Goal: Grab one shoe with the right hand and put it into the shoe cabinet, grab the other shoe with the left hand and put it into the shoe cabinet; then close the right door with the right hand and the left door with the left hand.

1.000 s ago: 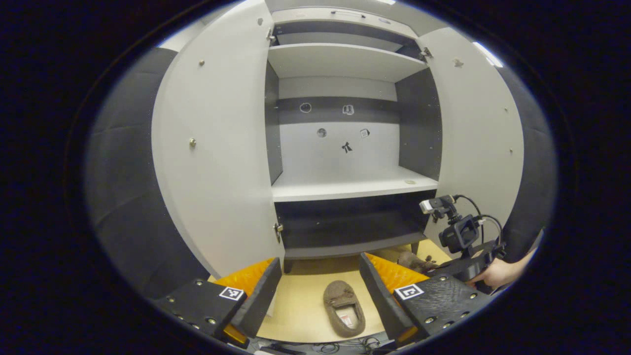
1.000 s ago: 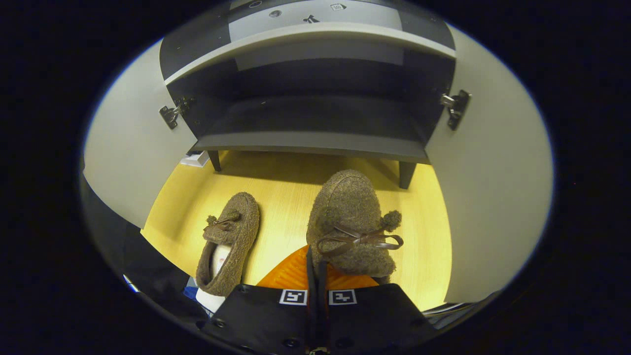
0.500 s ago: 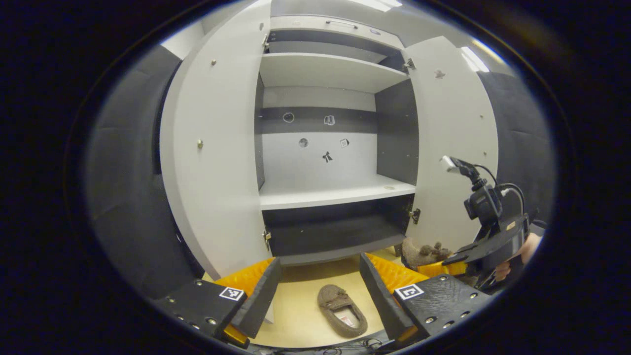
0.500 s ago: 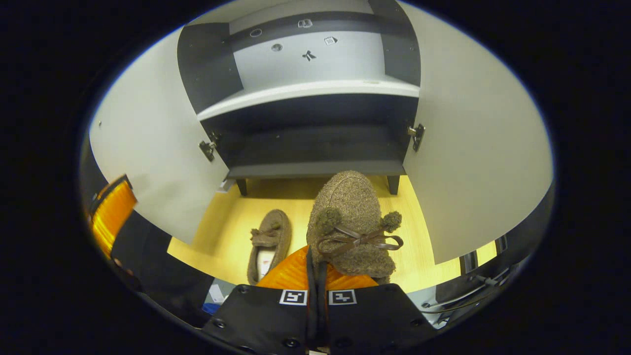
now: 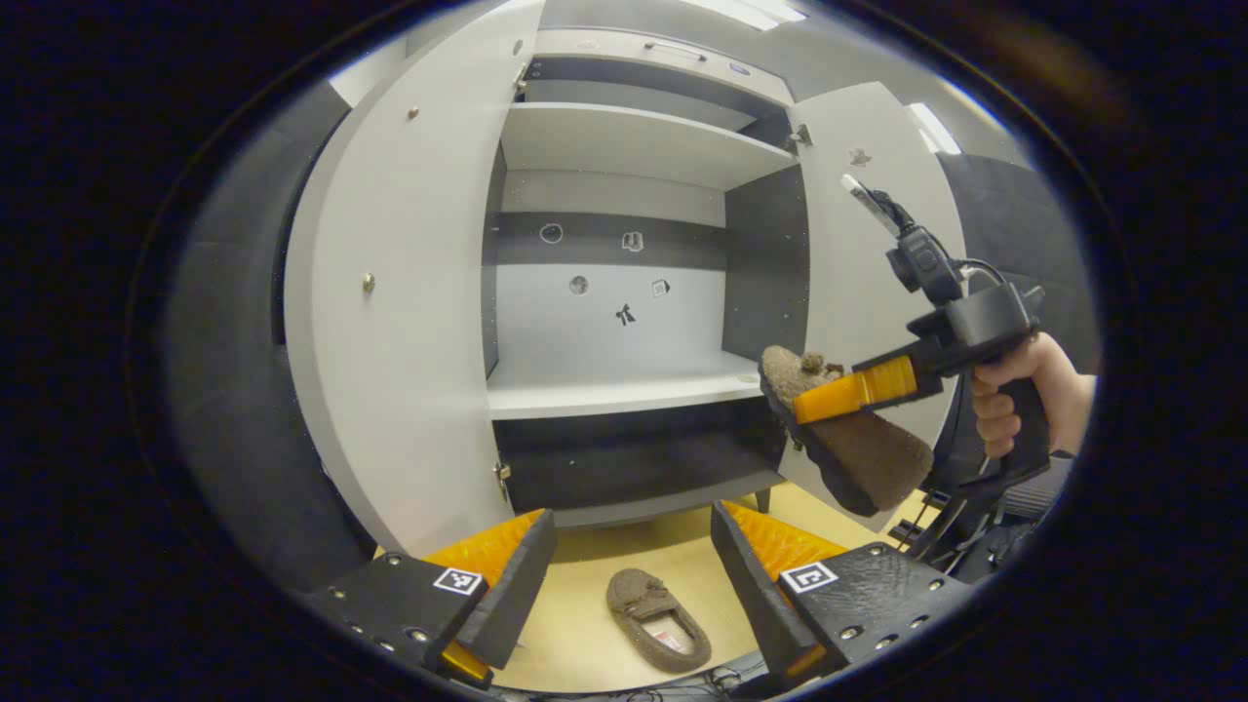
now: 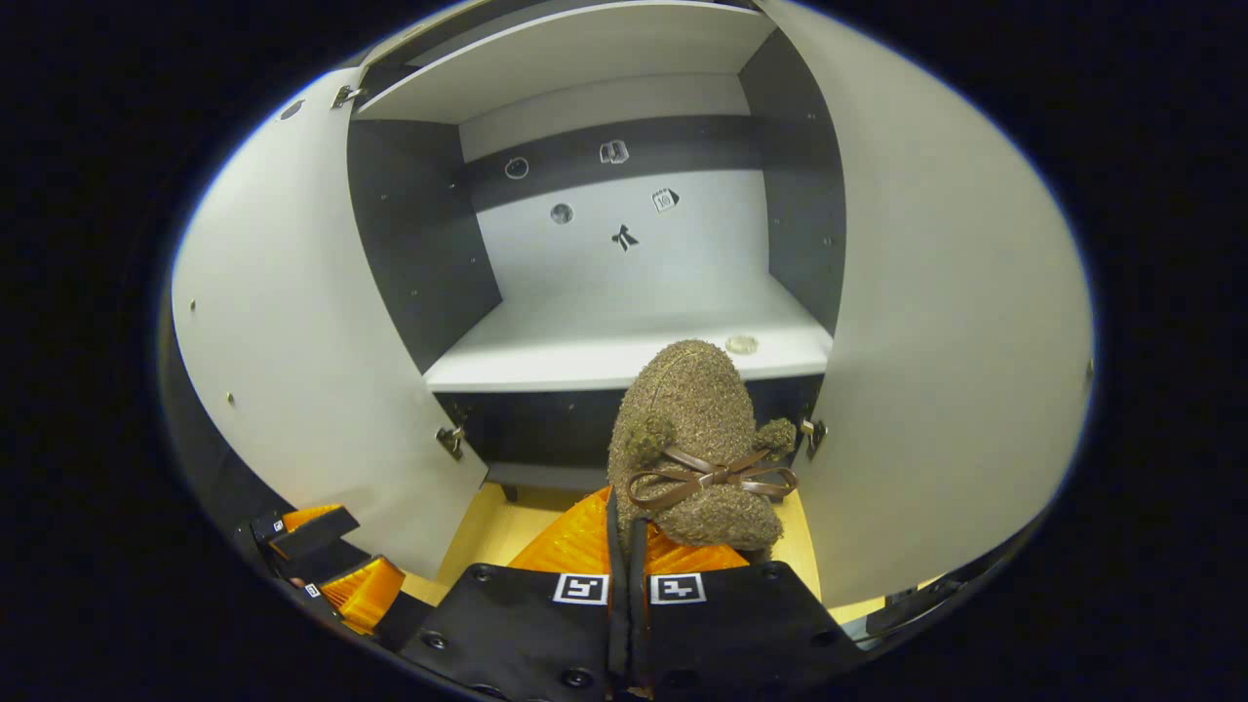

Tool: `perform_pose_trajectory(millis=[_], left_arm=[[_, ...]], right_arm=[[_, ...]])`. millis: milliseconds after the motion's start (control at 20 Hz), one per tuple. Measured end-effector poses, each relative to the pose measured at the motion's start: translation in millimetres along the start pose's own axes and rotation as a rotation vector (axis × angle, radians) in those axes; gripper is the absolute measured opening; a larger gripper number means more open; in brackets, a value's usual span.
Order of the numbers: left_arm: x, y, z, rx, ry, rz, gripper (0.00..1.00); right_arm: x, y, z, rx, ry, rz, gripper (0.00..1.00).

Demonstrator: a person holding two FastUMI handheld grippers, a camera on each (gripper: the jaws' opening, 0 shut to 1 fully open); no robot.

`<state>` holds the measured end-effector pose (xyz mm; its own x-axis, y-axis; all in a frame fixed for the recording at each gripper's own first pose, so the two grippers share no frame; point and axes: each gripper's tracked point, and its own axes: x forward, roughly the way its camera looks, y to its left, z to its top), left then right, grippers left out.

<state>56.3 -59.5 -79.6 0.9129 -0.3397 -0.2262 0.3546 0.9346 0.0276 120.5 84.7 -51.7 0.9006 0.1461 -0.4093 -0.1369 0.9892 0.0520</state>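
the right gripper (image 6: 624, 546) has its fingers pinched on a fuzzy brown slipper (image 6: 694, 439), held up before the cabinet's white middle shelf (image 6: 585, 351); setting it there looks next. the left gripper (image 5: 629, 585) gapes empty above the other slipper (image 5: 655, 620) on the floor.

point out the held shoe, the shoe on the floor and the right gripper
held shoe (image 6: 694, 409), right gripper view, on its fuzzy toe
floor shoe (image 5: 636, 592), left gripper view, on its toe
right gripper (image 5: 856, 392), left gripper view, on the finger across the held shoe
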Motion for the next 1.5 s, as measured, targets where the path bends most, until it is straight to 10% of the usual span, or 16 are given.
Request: perform_pose_trajectory(millis=[650,1500], left_arm=[[50.0,-0.7,22.5,-0.028,0.0,0.132,0.94],[41.7,11.3,19.0,0.029,0.062,0.347,1.0]], right_arm=[[99.4,-10.2,162.7,-0.025,-0.197,0.078,0.02],[207.1,-27.4,183.0,-0.038,-0.264,0.035,0.03]])
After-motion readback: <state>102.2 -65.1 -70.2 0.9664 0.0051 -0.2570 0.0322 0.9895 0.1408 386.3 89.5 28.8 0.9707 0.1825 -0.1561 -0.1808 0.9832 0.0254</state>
